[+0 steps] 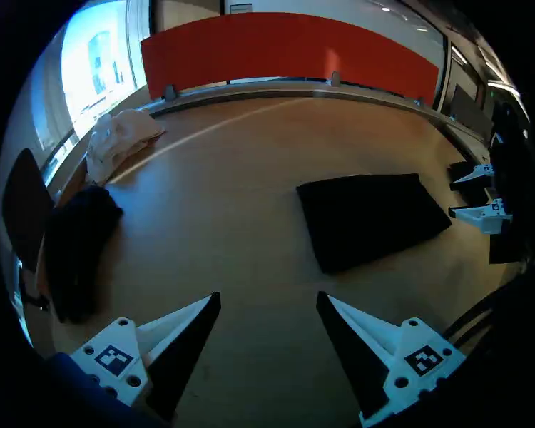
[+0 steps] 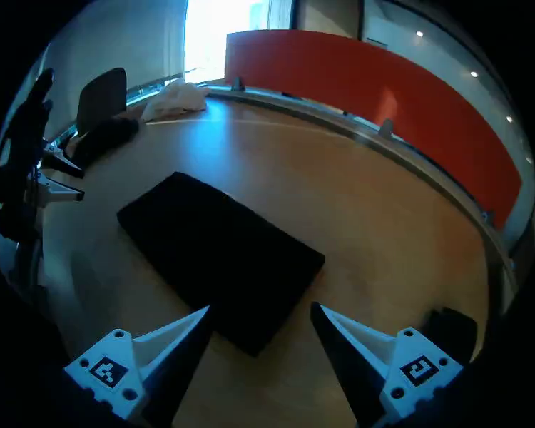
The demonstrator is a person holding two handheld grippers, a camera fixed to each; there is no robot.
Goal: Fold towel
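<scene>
The black cloth towel (image 1: pixel 371 217) lies as a compact folded rectangle mid wooden counter (image 1: pixel 217 214); folding looks nearly or fully done. Left gripper (image 1: pixel 267 296) and right gripper (image 2: pixel 260 308): jaws spread, empty.

Your towel (image 1: pixel 371 217) is plain black, no pattern. Table (image 1: pixel 217 214) is light tan wood. Screen (image 1: pixel 289 50) is solid orange-red. Your left gripper (image 1: pixel 267 296) and right gripper (image 2: pixel 260 307): white, black inner sides, black-and-white square tags (image 1: pixel 115 359). One cloth (image 1: pixel 118 139) cream, clothes heap (image 1: pixel 78 242) near-black
</scene>
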